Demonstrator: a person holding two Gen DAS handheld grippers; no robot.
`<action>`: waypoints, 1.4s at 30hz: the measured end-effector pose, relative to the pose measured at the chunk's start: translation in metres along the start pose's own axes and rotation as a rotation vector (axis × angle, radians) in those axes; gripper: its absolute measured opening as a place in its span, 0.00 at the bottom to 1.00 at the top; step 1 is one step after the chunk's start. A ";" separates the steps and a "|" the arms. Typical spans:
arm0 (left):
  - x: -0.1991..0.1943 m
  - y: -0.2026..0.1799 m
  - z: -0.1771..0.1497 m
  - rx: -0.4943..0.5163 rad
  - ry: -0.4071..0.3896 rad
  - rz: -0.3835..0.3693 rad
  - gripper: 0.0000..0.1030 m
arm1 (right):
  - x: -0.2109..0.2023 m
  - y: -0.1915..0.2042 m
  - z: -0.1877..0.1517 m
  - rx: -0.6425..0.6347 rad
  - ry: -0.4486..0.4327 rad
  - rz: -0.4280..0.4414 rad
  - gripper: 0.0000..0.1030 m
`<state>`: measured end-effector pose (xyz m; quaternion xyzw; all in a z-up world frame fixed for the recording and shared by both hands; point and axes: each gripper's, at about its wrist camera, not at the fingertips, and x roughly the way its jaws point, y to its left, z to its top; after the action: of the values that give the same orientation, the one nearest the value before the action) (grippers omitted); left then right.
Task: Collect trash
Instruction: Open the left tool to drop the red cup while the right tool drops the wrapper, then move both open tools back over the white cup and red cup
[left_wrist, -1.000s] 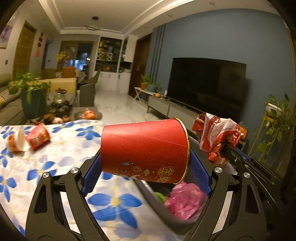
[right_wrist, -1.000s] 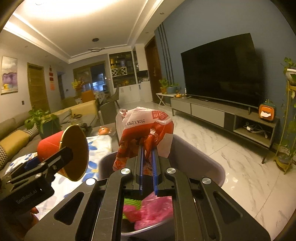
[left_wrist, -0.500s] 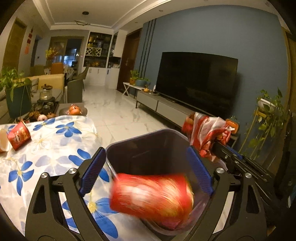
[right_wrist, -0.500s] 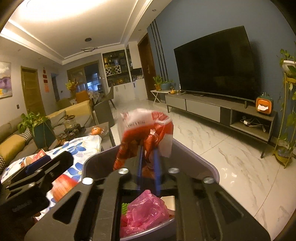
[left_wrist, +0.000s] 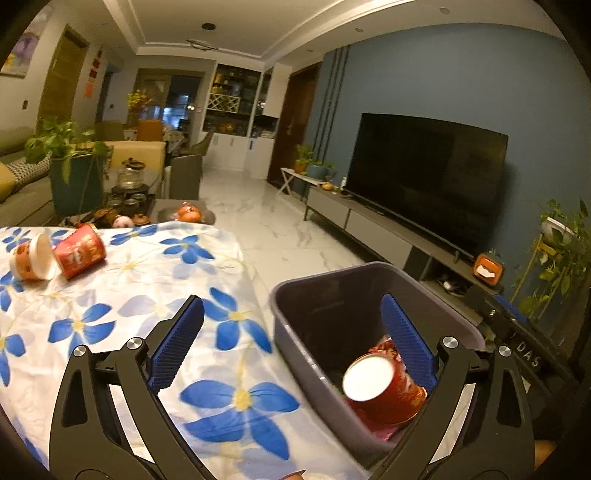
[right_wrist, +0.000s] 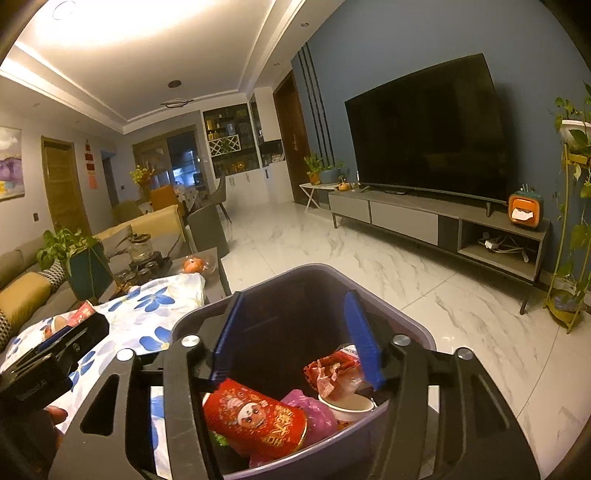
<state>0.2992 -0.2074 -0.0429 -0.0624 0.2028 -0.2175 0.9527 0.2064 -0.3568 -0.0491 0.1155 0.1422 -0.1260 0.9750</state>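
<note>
Both jaws stand wide apart and empty: left hand-held gripper (left_wrist: 291, 332) over the desk (left_wrist: 122, 295) edge, right hand-held gripper (right_wrist: 295, 332) above the bin (left_wrist: 291, 325), which holds a red cup (right_wrist: 255, 417) and wrapper (right_wrist: 332, 369). Remaining trash, two tipped cups (left_wrist: 55, 254), lies far forward-left of the left gripper, long axes roughly crosswise. The left is nearer, with open cloth between.
</note>
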 end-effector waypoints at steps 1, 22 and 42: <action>-0.003 0.002 -0.001 -0.003 -0.002 0.010 0.92 | -0.002 0.002 0.000 -0.004 -0.002 0.003 0.60; -0.098 0.110 -0.014 -0.038 -0.061 0.333 0.92 | -0.025 0.089 -0.023 -0.068 0.020 0.172 0.61; -0.126 0.250 -0.006 -0.121 -0.050 0.559 0.94 | 0.020 0.238 -0.050 -0.155 0.112 0.345 0.67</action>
<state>0.2902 0.0716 -0.0554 -0.0662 0.2010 0.0675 0.9750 0.2786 -0.1242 -0.0567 0.0695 0.1834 0.0608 0.9787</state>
